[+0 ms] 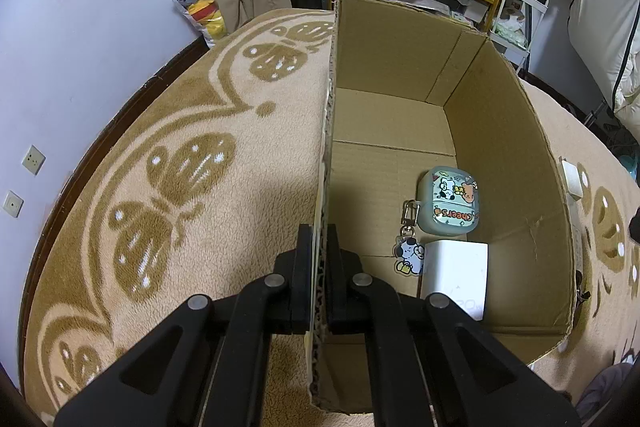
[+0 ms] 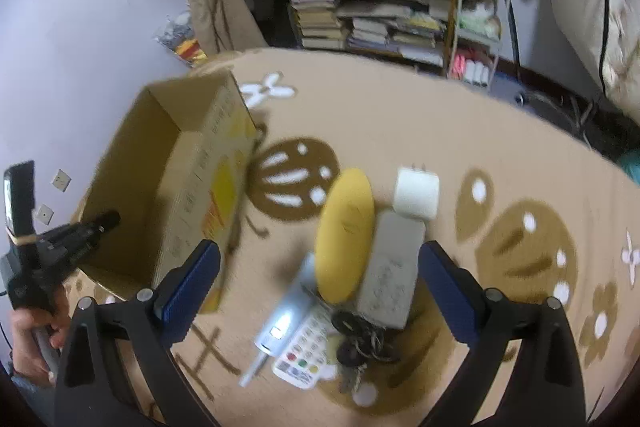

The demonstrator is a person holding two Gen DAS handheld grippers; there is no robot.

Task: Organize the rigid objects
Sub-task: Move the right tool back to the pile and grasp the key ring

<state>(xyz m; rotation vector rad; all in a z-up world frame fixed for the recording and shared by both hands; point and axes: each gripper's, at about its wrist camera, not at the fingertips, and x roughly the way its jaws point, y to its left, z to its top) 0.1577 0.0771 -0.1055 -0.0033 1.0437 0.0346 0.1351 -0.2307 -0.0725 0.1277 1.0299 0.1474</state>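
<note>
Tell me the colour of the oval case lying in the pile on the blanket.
Yellow; the oval case shows best in the right wrist view.

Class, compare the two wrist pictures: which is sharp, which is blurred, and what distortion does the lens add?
Left wrist view: sharp; the cardboard box walls bow outward from fisheye distortion. Right wrist view: motion-smeared, softening the yellow oval case and the remote control; dark vignette in the corners of both.

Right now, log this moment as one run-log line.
left gripper: shut on brown cardboard box wall | right gripper: open, empty, above yellow oval case | in box: mint earbud case, white charger cube
</note>
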